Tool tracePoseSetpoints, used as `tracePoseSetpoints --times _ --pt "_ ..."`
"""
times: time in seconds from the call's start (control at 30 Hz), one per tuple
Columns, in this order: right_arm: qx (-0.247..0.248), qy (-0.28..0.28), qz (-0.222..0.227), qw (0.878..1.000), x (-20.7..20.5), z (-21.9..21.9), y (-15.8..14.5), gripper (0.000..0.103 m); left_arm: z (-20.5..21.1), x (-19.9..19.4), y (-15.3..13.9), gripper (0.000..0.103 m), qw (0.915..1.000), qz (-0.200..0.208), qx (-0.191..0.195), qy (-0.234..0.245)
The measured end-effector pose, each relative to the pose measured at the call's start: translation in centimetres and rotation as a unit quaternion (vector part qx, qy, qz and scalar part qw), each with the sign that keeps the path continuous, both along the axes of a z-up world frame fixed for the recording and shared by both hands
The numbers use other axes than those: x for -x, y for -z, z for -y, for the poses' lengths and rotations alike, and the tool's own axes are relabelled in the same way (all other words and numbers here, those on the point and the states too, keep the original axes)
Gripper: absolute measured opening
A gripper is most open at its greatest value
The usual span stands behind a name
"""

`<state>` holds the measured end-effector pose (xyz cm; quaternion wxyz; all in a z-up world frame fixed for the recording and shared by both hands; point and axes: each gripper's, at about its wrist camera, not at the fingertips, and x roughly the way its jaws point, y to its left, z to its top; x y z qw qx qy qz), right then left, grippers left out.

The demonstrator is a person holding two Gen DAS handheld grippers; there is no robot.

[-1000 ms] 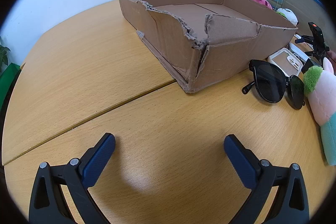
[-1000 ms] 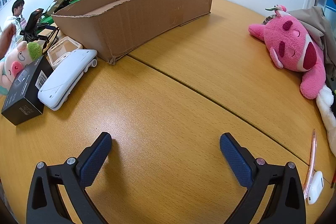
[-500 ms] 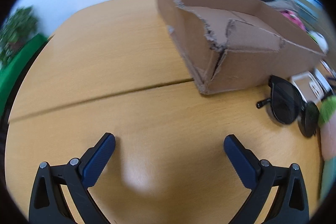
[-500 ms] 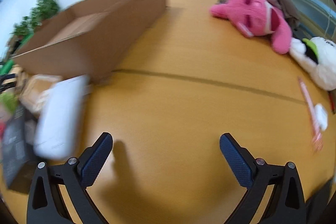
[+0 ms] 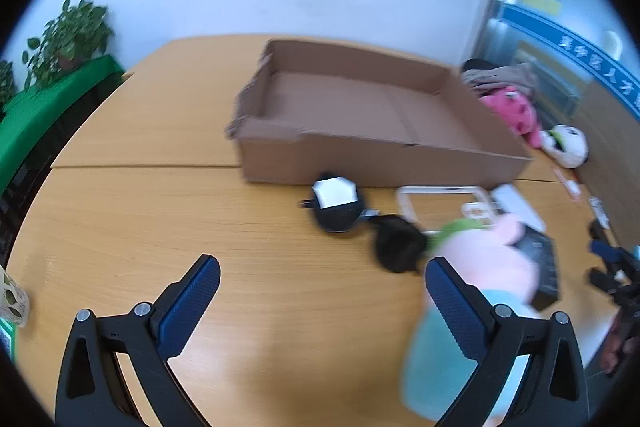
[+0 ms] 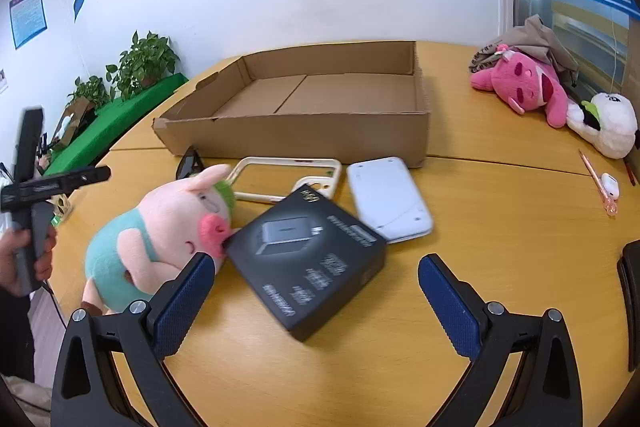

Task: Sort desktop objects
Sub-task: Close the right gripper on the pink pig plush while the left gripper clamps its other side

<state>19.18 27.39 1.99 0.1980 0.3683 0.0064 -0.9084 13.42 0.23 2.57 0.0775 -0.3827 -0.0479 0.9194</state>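
Both hand-held grippers hang above the wooden table [image 6: 500,227] with jaws spread wide and nothing between them. The left hand-held gripper [image 5: 322,281] faces a pair of sunglasses [image 5: 360,223], which lie just in front of the cardboard box [image 5: 360,107]; the left view is blurred, so finer detail there is hard to make out. The right hand-held gripper [image 6: 314,277] points at a black carton [image 6: 308,259], which lies tilted, its corner touching the snout of a pig plush [image 6: 160,227] lying on its side. Behind the carton are a cream phone case [image 6: 288,171] and a white device [image 6: 388,199], both just in front of the box [image 6: 320,107], which sits open with nothing inside. A pink plush [image 6: 528,91] and a white plush [image 6: 604,123] lie together at the far right, well apart from the box, with a pen [image 6: 596,183] near them.
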Motion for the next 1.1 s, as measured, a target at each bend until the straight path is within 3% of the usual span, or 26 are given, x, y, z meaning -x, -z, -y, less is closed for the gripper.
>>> tracePoseSetpoints --times 0.1,0.27,0.57,0.77,0.97,1.1 --pt "0.010 -0.019 0.003 1.000 -0.4 1.8 0.5 0.103 -1.0 -2.5 0.1 0.102 0.9991 0.000 -0.024 0.035" --pt "0.003 -0.047 0.010 0.999 -0.5 4.2 0.6 0.103 -4.0 -2.5 -0.3 0.102 0.9959 0.006 -0.029 0.086" --pt "0.024 -0.054 0.020 0.998 -1.0 5.1 1.3 0.103 -5.7 -2.6 -0.2 0.102 0.9920 0.008 -0.029 0.123" --pt "0.060 -0.037 0.034 0.997 -0.5 4.3 1.8 0.103 -7.0 -3.0 0.9 0.102 0.9870 0.026 -0.011 0.158" --pt "0.096 -0.043 0.059 0.993 0.7 4.8 2.5 0.103 -6.1 -2.6 2.3 0.102 0.9873 0.053 -0.011 0.149" --pt "0.146 -0.056 0.085 0.984 1.4 5.9 3.4 0.103 -5.9 -2.8 3.4 0.102 0.9846 0.069 -0.005 0.160"
